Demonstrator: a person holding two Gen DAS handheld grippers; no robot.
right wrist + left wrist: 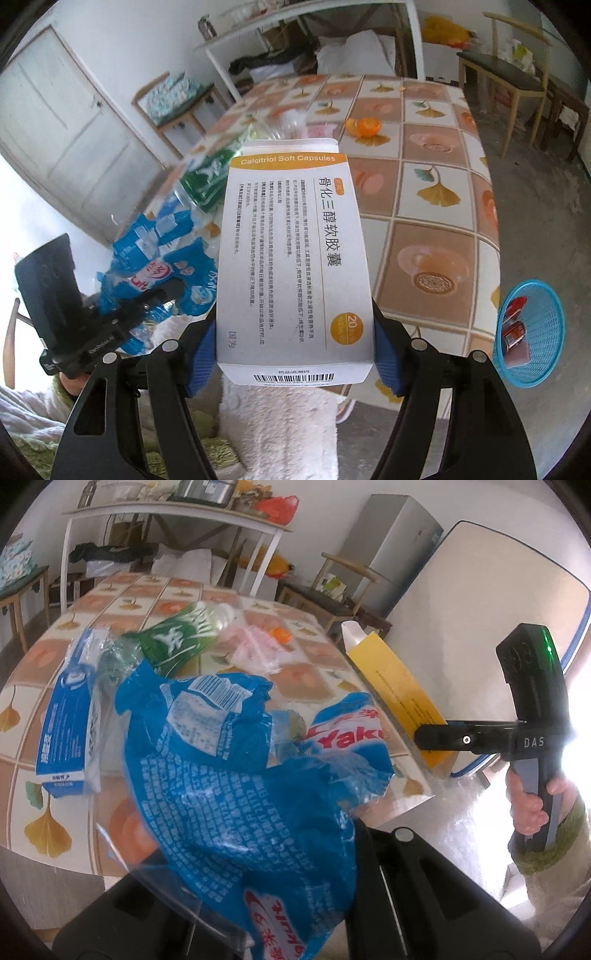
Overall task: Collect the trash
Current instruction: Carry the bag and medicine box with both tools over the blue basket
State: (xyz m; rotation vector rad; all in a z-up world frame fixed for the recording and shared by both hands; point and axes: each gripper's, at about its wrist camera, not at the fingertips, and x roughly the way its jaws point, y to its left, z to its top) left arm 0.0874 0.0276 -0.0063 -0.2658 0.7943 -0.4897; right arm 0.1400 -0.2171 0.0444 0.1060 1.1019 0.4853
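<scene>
At mid-frame on my desk (pixel 436 206) lie a green bottle (pixel 177 638), a blue carton (pixel 62 734) and orange peel (pixel 364 127); a blue basket (pixel 532 332) sits on the floor at lower right. My right gripper (pixel 295 336) is clamped on a medicine box (pixel 291 258). My left gripper (pixel 258 904) pinches a blue wrapper (pixel 240 794).

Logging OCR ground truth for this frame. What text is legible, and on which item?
"Calcitriol Soft Capsules", "骨化三醇软胶囊", "20": medicine box in the right gripper.
"Yaku" (cut off): blue wrapper in the left gripper.
"DAS": right gripper's body, seen from the left wrist view.
Unreadable: box fine print and barcode digits, wrapper small print, green bottle label, blue carton.
</scene>
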